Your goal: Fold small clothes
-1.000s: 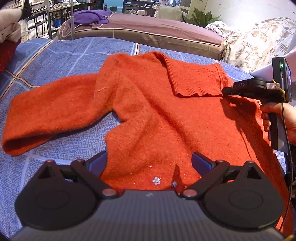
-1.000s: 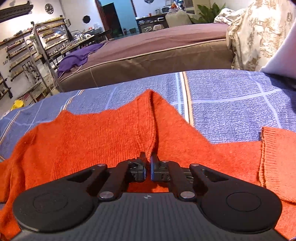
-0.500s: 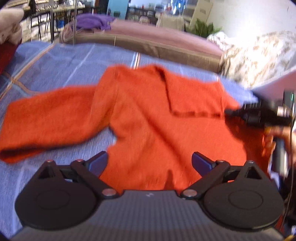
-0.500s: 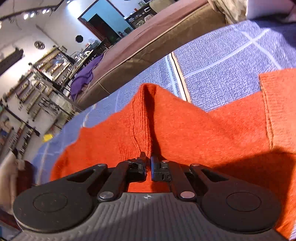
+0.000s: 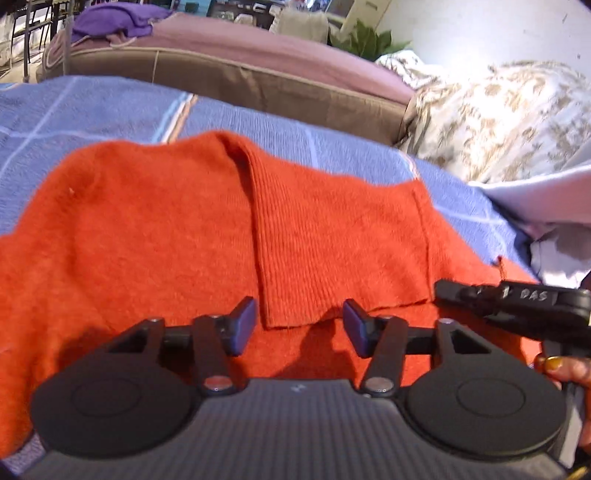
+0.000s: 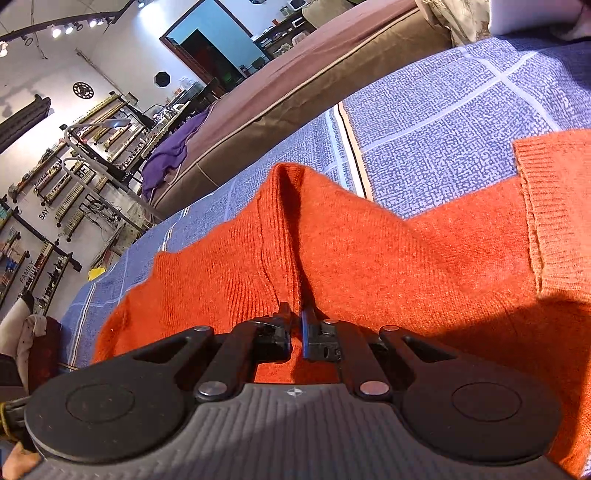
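Note:
An orange knit sweater lies flat on a blue checked bedspread. One sleeve is folded across its chest, with the ribbed cuff end nearest me. My left gripper hovers at that cuff; its jaws are closing, the cuff's lower edge sits between the blue pads, and neither pad touches it. My right gripper is shut on a raised ridge of the sweater. It shows from the side at the cuff's right corner as the right gripper. The cuff lies to its right.
A brown-edged mattress with a purple cloth lies beyond the bedspread. Floral bedding is piled at the back right. Shelving and racks line the far wall. A person's hand grips the right tool.
My left gripper has moved forward and right across the sweater to the folded sleeve's cuff, and its jaws have narrowed. My right gripper has rolled sideways, still pinching the knit.

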